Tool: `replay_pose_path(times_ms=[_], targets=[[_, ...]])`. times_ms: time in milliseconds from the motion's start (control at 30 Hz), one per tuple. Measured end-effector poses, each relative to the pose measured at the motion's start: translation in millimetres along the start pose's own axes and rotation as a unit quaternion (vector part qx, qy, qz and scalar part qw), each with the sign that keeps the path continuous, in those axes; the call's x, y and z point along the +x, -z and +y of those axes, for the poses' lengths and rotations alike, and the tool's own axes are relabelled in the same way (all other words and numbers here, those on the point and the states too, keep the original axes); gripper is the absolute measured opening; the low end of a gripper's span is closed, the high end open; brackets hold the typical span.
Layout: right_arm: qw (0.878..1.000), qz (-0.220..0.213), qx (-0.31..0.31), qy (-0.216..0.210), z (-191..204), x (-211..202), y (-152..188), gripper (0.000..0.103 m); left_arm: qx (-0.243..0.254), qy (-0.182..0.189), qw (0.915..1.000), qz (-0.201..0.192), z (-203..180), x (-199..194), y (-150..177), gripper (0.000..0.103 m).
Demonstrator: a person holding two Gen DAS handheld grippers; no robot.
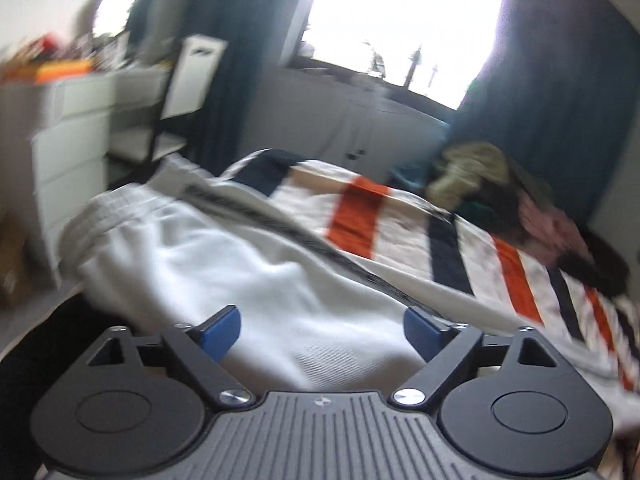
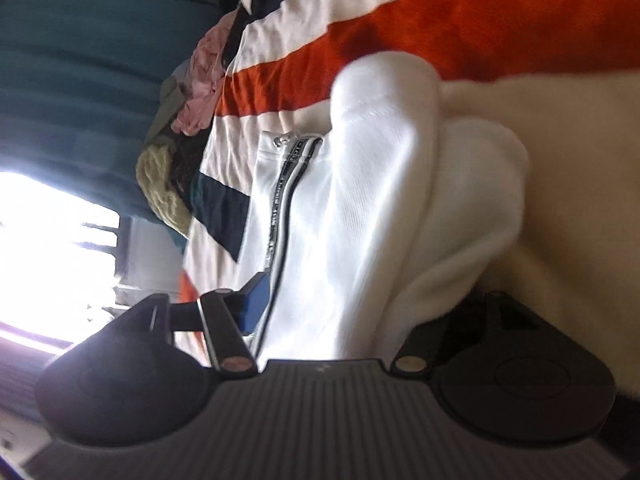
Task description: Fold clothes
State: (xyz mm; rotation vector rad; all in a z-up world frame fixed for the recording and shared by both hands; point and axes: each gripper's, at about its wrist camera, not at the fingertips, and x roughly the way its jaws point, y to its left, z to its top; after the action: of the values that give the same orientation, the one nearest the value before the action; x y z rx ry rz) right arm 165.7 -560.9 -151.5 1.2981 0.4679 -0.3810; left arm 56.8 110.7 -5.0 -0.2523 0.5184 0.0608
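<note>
White track trousers (image 1: 224, 264) with a black lettered side stripe lie on the striped bedspread (image 1: 360, 216). My left gripper (image 1: 320, 330) is open, its blue pads spread wide just above the white cloth, holding nothing. In the right wrist view the camera is rolled sideways. The same white trousers (image 2: 360, 208) fill the space between my right gripper's fingers (image 2: 254, 300). Only the left blue pad shows; the right one is buried under cloth. My right gripper (image 2: 344, 312) stands wide with cloth in it; its grip is unclear.
A pile of unfolded clothes (image 1: 500, 196) sits at the far right of the bed, also in the right wrist view (image 2: 188, 120). White drawers (image 1: 72, 152) and a chair (image 1: 176, 92) stand left. A bright window (image 1: 400, 20) with dark curtains is behind.
</note>
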Motion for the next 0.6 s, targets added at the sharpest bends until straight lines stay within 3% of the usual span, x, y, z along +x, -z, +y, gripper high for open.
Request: replay_pose_path(times_ms=[100, 200, 333, 467, 600], targets=[[0.999, -0.012, -0.026, 0.016, 5.7, 9.0, -0.9, 0.066, 0.032, 0.023, 0.9991, 0.015, -24.0, 13.4, 9.9, 0.093], [0.999, -0.044, 0.002, 0.004, 2.2, 11.4, -5.3, 0.066, 0.060, 0.028, 0.9977, 0.014, -44.1, 29.5, 22.2, 0.093], [0.994, -0.095, 0.005, -0.062, 4.1, 1.0, -8.4, 0.066, 0.101, 0.038, 0.9940, -0.018, -68.7, 30.3, 32.7, 0.093], [0.986, -0.122, -0.035, -0.110, 13.0, -7.4, -8.7, 0.066, 0.121, 0.041, 0.9918, -0.004, -86.0, 48.9, 42.9, 0.094], [0.992, -0.107, -0.004, -0.060, 1.8, 0.5, -11.1, 0.065, 0.153, 0.017, 0.9872, 0.042, -94.8, 77.7, 58.6, 0.094]])
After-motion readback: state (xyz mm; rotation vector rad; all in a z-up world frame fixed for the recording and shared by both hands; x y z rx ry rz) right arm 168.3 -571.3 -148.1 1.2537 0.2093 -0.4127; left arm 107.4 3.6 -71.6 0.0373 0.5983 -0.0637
